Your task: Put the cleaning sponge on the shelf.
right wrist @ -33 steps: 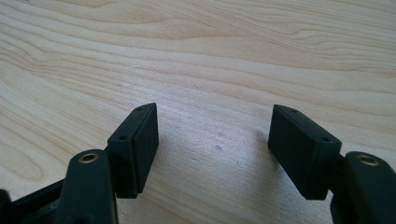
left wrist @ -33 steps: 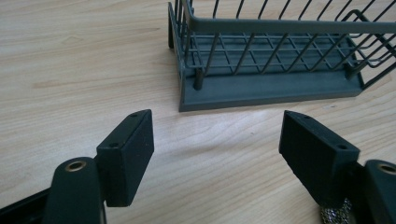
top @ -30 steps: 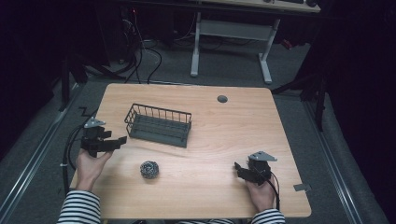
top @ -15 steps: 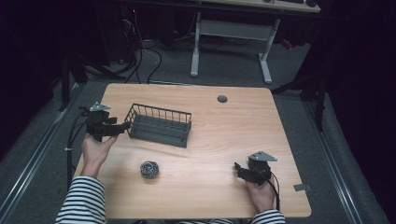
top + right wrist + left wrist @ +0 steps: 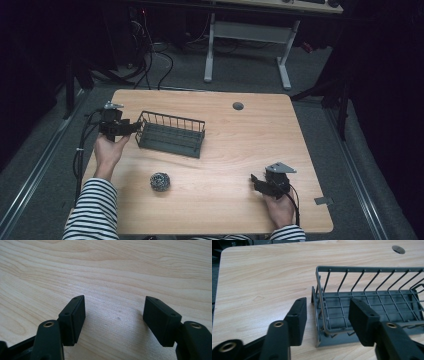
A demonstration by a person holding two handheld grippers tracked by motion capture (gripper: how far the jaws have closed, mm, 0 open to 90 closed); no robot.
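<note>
The left gripper (image 5: 327, 315), jaws just closing astride the wire rack's (image 5: 171, 135) end wall yet unclamped, should centre that wall between them before squeezing.

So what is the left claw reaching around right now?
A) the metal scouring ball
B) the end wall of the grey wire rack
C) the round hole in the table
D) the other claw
B: in the left gripper view the left claw straddles the end wall of the grey wire rack, its fingers not yet pressing on it; the scouring ball lies apart, nearer the person.
</note>
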